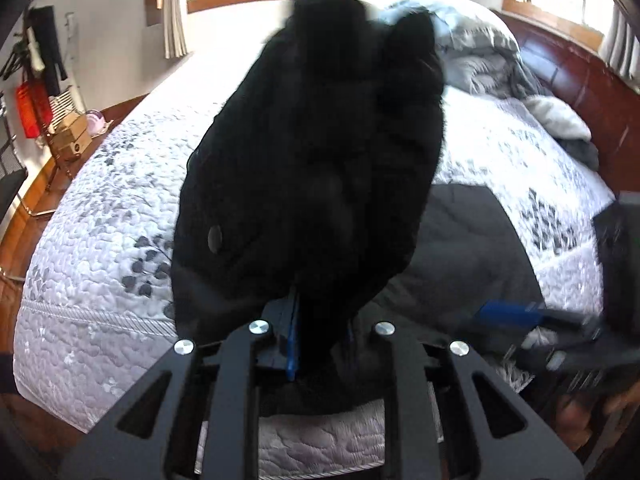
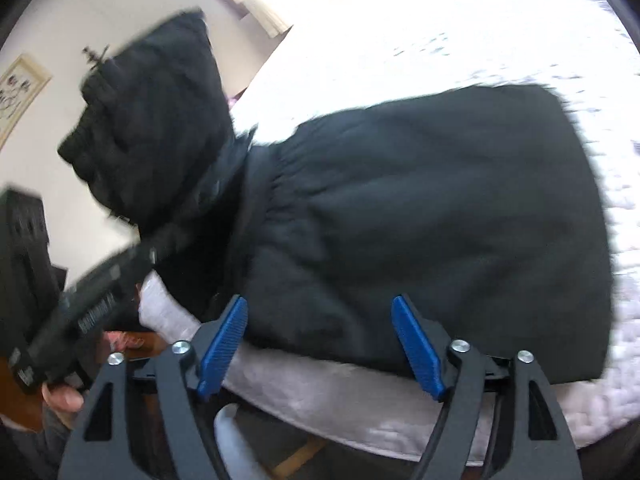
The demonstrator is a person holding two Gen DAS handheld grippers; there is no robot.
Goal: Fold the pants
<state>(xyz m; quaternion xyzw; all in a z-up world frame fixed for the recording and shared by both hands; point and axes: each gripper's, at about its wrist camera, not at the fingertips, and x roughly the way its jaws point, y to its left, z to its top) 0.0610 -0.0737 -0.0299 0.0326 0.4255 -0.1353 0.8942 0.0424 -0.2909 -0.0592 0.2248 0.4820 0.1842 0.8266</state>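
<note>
With your left gripper (image 1: 316,344) fingers pinching one end of the black fabric pants (image 2: 420,216) raised above the white quilted bed (image 2: 440,40) and your right gripper (image 2: 320,344) fingers spread empty, the lifted end could flop unevenly.

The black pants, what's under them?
Under the pants lies the white quilt on the bed; it shows all around them. The quilt right beneath is covered. One end is lifted off the bed, pinched in the left gripper. The right gripper is open.
</note>
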